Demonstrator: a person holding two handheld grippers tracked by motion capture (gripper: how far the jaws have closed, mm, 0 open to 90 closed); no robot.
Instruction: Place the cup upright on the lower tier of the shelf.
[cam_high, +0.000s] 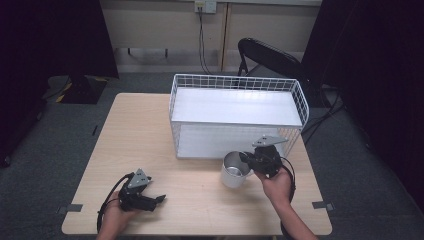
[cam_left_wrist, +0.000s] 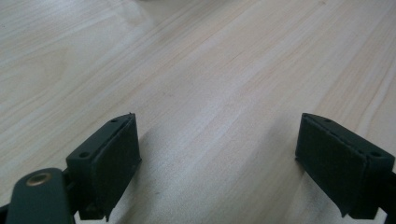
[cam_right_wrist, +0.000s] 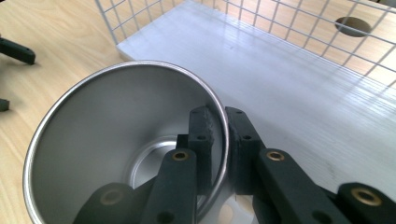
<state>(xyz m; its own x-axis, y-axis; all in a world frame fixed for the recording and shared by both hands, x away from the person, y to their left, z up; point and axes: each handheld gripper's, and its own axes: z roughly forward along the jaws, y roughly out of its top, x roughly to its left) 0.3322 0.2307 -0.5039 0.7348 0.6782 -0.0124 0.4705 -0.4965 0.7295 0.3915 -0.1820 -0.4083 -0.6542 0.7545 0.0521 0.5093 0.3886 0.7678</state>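
R claw (cam_right_wrist: 226, 140) pinches mug (cam_right_wrist: 116, 140) rim; L claw (cam_left_wrist: 217, 163) spread wide.

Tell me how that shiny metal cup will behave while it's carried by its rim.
The shiny round metal cup looks thin-walled and empty, so probably stiff and light. The right tool pinches only one side of the rim, so it may tilt. Its polished wall could slip between the pads.

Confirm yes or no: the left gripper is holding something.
No. In the left gripper view the left gripper is open, with bare table between its jaws.
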